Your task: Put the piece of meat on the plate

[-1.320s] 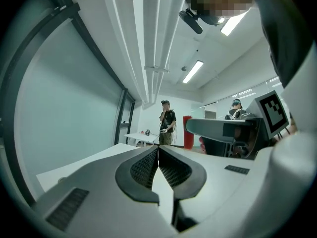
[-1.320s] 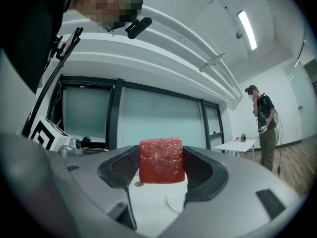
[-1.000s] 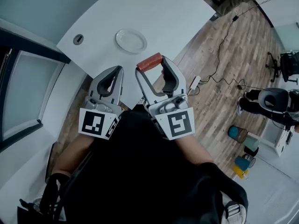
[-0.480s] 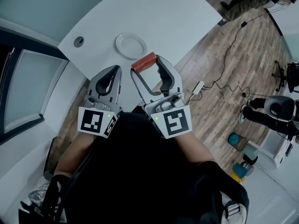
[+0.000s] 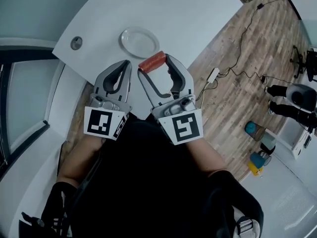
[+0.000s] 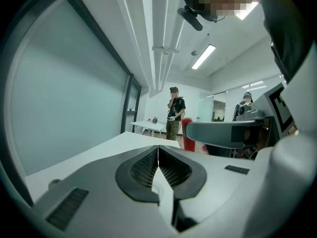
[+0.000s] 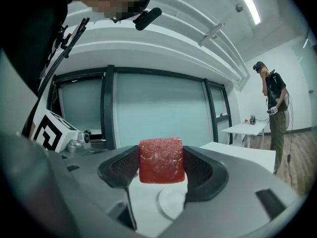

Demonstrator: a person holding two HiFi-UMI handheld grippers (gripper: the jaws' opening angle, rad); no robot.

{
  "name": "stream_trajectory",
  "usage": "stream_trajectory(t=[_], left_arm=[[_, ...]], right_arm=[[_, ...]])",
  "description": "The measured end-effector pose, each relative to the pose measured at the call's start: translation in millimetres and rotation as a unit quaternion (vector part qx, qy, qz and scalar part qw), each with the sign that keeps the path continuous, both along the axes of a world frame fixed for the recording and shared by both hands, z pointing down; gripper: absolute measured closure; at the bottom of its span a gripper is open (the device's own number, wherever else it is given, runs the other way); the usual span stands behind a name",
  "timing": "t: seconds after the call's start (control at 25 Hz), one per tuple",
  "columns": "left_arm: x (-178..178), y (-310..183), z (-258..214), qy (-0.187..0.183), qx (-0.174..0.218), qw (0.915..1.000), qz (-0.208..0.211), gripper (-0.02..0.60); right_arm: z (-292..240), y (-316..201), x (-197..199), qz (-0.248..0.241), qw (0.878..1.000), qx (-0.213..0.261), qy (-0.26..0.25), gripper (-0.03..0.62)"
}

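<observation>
A red piece of meat (image 5: 152, 62) is clamped between the jaws of my right gripper (image 5: 154, 63), held in the air just this side of the white plate (image 5: 138, 41). In the right gripper view the meat (image 7: 161, 160) fills the gap between the pads, with the plate (image 7: 172, 203) on the table below it. The plate lies bare on the white table (image 5: 163, 14). My left gripper (image 5: 126, 65) hangs beside the right one, over the table's near edge, its jaws pressed together on nothing, as its own view shows (image 6: 158, 158).
A round grey grommet (image 5: 76, 42) sits in the table left of the plate. To the right lies wooden floor (image 5: 247, 68) with a power strip (image 5: 211, 77), cables, chairs and bins. A person (image 6: 174, 114) stands far off across the room.
Both grippers have edged forward and the meat now sits closer to the plate's near rim. The right gripper's hold on the meat is unchanged, and the left stays shut.
</observation>
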State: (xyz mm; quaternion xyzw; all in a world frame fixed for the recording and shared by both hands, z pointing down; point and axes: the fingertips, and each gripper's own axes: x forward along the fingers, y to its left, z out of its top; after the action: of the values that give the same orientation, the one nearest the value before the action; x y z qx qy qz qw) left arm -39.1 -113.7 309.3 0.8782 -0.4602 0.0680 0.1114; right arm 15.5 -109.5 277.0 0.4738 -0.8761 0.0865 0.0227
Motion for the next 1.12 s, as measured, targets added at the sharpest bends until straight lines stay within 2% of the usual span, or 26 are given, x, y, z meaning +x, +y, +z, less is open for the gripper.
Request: stream_trajectory(t=[0.24, 0.44, 0.68, 0.92, 1.12], left_arm=[[-14, -25, 51, -0.006, -0.032, 0.9994, 0.012, 0.578], [-12, -29, 60, -0.019, -0.05, 0.9985, 0.016, 0.578], [-18, -42, 81, -0.016, -0.071, 0.9973, 0.009, 0.578], [-21, -53, 100, -0.022, -0.093, 0.9954, 0.012, 0.578], [-24, -45, 69, -0.032, -0.113, 0.9931, 0.004, 0.578]], right_arm=[[53, -25, -13, 0.015, 0.999, -0.038, 0.021, 0.318], [68, -28, -11, 0.014, 0.997, -0.062, 0.035, 0.318], [97, -37, -9, 0.021, 0.995, -0.084, 0.053, 0.318], [140, -50, -8, 0.031, 0.99, -0.121, 0.068, 0.318], [118, -45, -8, 0.028, 0.988, -0.14, 0.068, 0.318]])
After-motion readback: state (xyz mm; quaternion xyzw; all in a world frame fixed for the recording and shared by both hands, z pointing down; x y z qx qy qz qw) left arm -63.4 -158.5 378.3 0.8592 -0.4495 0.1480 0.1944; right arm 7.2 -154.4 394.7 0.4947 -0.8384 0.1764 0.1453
